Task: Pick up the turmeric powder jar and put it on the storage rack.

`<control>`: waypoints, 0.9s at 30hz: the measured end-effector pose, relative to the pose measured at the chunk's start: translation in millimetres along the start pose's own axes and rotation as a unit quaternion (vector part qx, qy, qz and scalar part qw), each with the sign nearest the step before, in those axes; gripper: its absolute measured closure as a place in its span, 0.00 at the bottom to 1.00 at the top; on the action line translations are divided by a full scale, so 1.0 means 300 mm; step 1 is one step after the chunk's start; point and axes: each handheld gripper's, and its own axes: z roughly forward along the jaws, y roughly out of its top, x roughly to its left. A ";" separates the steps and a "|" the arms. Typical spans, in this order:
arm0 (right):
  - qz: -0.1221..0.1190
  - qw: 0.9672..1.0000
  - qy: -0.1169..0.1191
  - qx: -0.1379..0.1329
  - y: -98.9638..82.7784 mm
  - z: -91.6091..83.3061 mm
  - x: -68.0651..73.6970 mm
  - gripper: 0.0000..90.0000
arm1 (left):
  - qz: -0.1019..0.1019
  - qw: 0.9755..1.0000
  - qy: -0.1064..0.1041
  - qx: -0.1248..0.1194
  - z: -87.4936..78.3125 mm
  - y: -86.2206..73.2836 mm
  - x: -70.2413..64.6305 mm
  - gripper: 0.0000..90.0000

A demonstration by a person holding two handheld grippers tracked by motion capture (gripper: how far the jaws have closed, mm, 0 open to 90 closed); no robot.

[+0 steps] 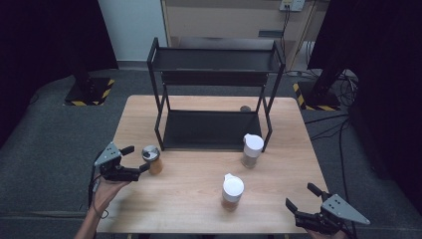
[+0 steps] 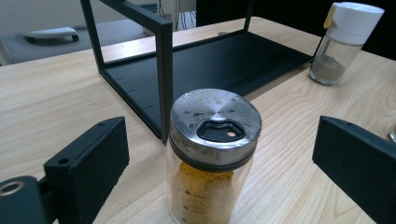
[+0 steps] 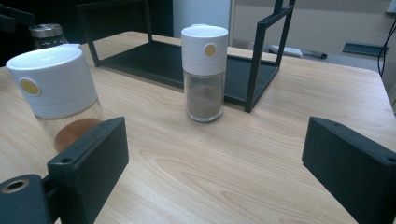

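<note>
A glass jar of yellow-orange powder with a metal lid (image 1: 152, 159) (image 2: 212, 154) stands on the wooden table (image 1: 189, 174) near its left side. My left gripper (image 1: 138, 158) (image 2: 219, 140) is open, with a jaw on either side of the jar and a gap to each. At the table's front right corner my right gripper (image 1: 300, 195) (image 3: 215, 144) is open and holds nothing. A white-capped jar of reddish powder (image 1: 232, 192) (image 3: 56, 93) stands to its left. Farther off is a white-capped jar of grey-brown powder (image 1: 252, 151) (image 3: 204, 72) (image 2: 343, 42).
A black two-tier metal rack (image 1: 214, 94) (image 2: 224, 65) (image 3: 187, 65) stands at the back middle of the table, both shelves bare. The grey-brown jar is just off the rack's front right leg. A small dark object (image 1: 245, 108) lies behind the rack.
</note>
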 end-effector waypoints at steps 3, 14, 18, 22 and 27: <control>0.000 1.000 0.000 0.000 0.000 0.000 -0.001 0.08 | 0.003 1.000 -0.001 -0.002 0.016 -0.006 0.008 0.03; -0.001 1.000 -0.001 0.001 0.001 0.000 0.001 0.08 | 0.007 1.000 -0.007 0.006 0.080 -0.010 0.022 0.07; 0.000 1.000 -0.001 0.003 0.002 0.000 0.002 0.08 | 0.009 1.000 -0.013 0.008 0.103 -0.014 0.026 0.11; 0.000 1.000 -0.001 0.002 0.001 0.000 0.001 0.08 | 0.011 1.000 -0.019 0.003 0.118 -0.027 0.030 0.16; 0.000 1.000 0.001 0.002 0.002 0.000 0.001 0.08 | 0.008 1.000 -0.022 -0.014 0.128 -0.051 0.036 0.24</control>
